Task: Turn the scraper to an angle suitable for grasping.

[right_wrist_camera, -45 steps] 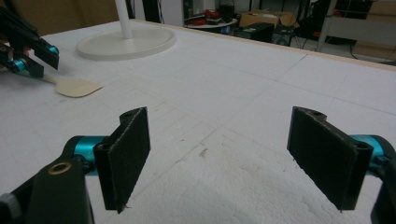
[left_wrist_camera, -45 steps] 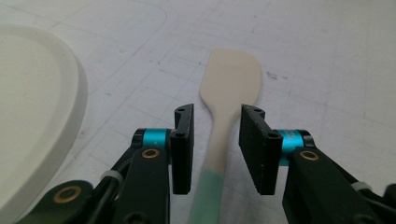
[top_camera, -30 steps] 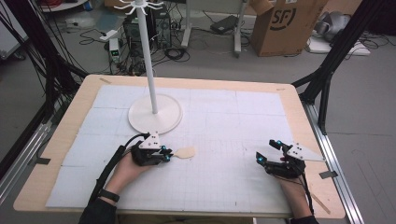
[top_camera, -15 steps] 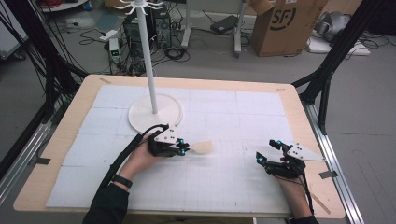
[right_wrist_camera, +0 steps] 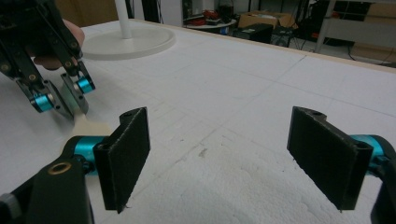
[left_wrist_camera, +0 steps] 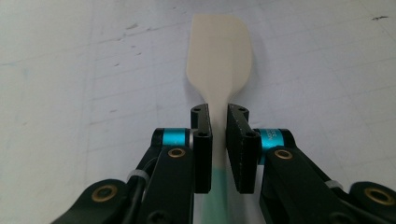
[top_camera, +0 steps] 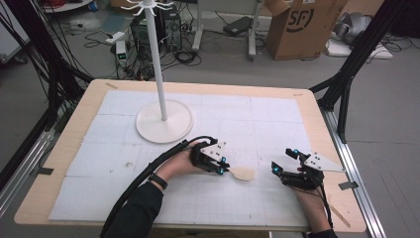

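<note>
High view: gripping a spatula point(top_camera: 242, 173) near the table's point(top_camera: 89, 104) front edge.
Left gripper point(top_camera: 224, 167) clamping its handle; right gripper point(top_camera: 280, 162) resting wide apart, empty.

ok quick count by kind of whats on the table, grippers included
spatulas: 1, cream blade, spatula clamped in the left gripper
stands: 1, white stand with round base and pole
grippers: 2, the left one, plus the right gripper, open
total: 4
</note>
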The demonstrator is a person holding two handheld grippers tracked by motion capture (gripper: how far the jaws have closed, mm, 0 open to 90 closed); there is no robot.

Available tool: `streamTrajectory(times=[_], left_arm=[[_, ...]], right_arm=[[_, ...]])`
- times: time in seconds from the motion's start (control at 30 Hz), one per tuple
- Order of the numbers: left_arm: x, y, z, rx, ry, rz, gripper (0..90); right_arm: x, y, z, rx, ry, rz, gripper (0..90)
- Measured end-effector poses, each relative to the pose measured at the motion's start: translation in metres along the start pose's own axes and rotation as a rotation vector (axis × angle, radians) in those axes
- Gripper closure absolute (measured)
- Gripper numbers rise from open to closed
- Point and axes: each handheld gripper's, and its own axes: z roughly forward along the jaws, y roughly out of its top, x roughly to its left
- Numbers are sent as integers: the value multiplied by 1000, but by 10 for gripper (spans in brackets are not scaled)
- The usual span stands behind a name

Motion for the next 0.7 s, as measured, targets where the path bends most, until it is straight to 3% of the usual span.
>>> streamTrajectory(times=[0.13, 0.2, 0.3, 0.37, 0.47, 0.53, 0.7], left_arm=[[0, 0, 7, -3, -14, -4, 806], [0, -1, 6, -9, -1, -36, 801], [0, 2, 0, -12, 54, -100, 570], [-3, 3, -10, -40, 85, -144, 460], [-13, -2, -35, -129, 173, -186, 349], [-22, -11, -56, -189, 249, -222, 336], [-54, -48, -108, -288, 427, -299, 298]], right_arm=[[0, 0, 0, 0, -1, -3, 206], [0, 0, 0, -1, 0, -5, 206], [0, 0, 0, 0, 1, 0, 206], [0, 0, 0, -1, 0, -2, 206], [0, 0, 0, 1, 1, 1, 206], [0, 0, 0, 0, 1, -3, 206], [0, 0, 0, 1, -1, 0, 206]])
